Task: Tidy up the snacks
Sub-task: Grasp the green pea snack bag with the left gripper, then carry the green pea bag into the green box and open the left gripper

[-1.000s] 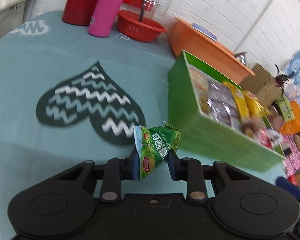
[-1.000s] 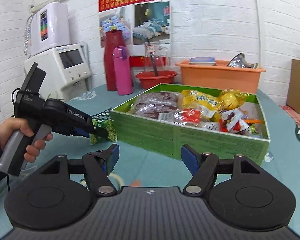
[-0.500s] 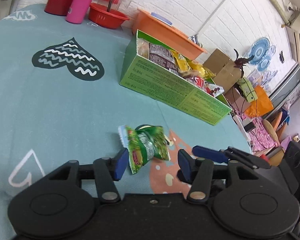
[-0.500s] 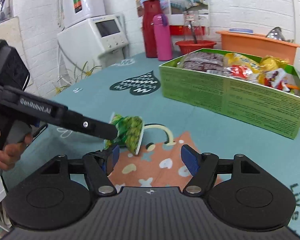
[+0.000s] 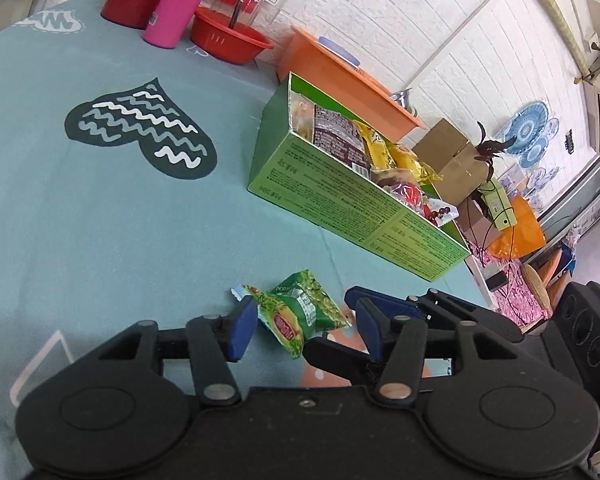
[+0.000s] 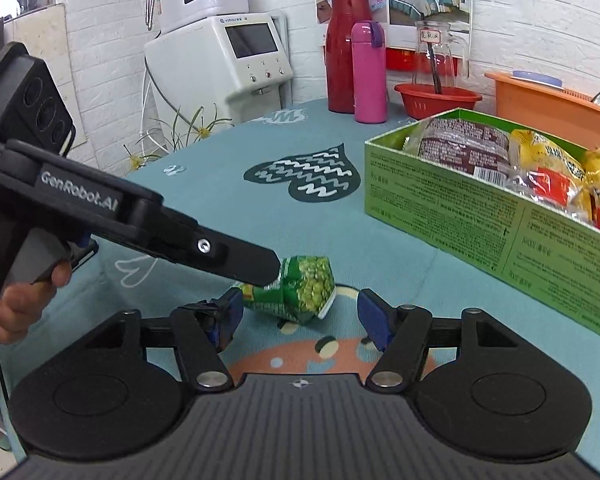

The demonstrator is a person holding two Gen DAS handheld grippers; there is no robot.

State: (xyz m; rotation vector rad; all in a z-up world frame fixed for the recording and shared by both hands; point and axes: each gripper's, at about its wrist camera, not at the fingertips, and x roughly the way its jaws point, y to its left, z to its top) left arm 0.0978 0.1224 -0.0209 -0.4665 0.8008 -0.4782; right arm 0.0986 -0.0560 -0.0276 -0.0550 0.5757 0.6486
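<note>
A teal cloth with a dark heart print covers the table (image 5: 100, 216), white brick walls behind. A crinkled green snack packet (image 5: 300, 312) lies on the cloth, near the green box (image 5: 352, 196) of snacks. The left gripper (image 5: 304, 330) is spread wide around the packet, 1 pad beside its edge. The right gripper (image 6: 300, 316) gapes wide too, holding nothing.

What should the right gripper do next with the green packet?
Probably close the right gripper on the green packet: it lies between those open jaws, the left gripper is open too, and the box stands off to the right.
</note>
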